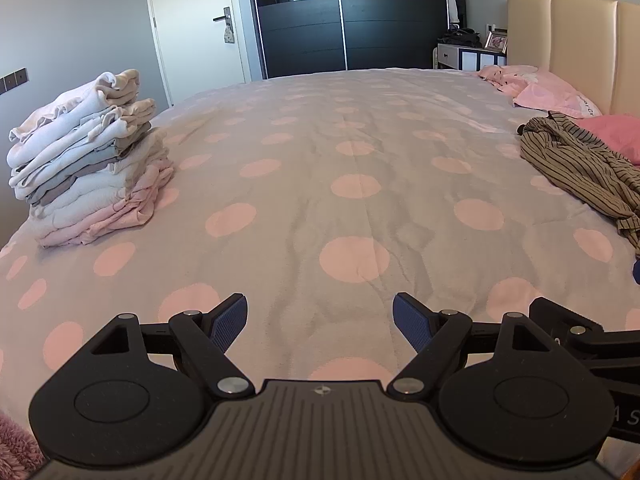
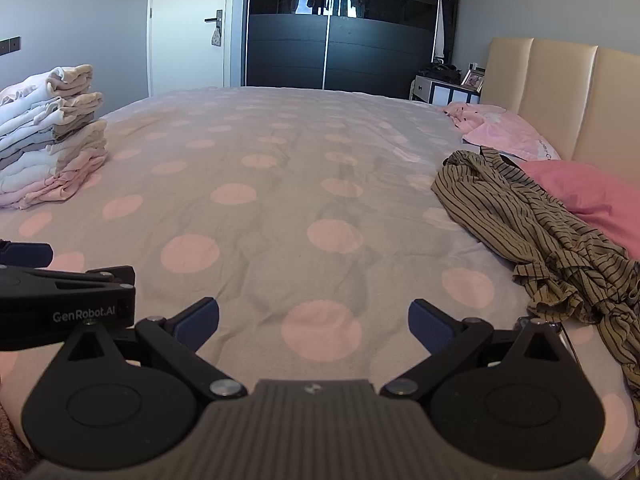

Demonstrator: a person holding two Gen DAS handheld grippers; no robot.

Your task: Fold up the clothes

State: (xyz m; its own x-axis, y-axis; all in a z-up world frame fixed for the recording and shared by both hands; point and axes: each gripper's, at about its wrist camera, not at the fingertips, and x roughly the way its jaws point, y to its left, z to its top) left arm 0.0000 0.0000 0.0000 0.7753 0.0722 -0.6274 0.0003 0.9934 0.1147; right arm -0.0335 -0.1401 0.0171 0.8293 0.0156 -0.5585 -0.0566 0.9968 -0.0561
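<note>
A crumpled olive shirt with dark stripes (image 2: 536, 236) lies on the right side of the bed, next to the pillows; it also shows in the left wrist view (image 1: 580, 164). A tall stack of folded pale clothes (image 1: 88, 156) stands on the bed's left side, also seen in the right wrist view (image 2: 48, 136). My left gripper (image 1: 320, 322) is open and empty, low over the bedspread. My right gripper (image 2: 314, 322) is open and empty beside it, with the striped shirt to its right. The left gripper's body shows in the right wrist view (image 2: 64, 304).
The bed has a grey cover with pink dots (image 1: 352, 184). Pink pillows (image 2: 592, 192) lie against a cream headboard (image 2: 560, 88) at the right. A dark wardrobe (image 1: 344, 16), a white door (image 1: 192, 20) and a nightstand (image 1: 464, 56) stand beyond the bed.
</note>
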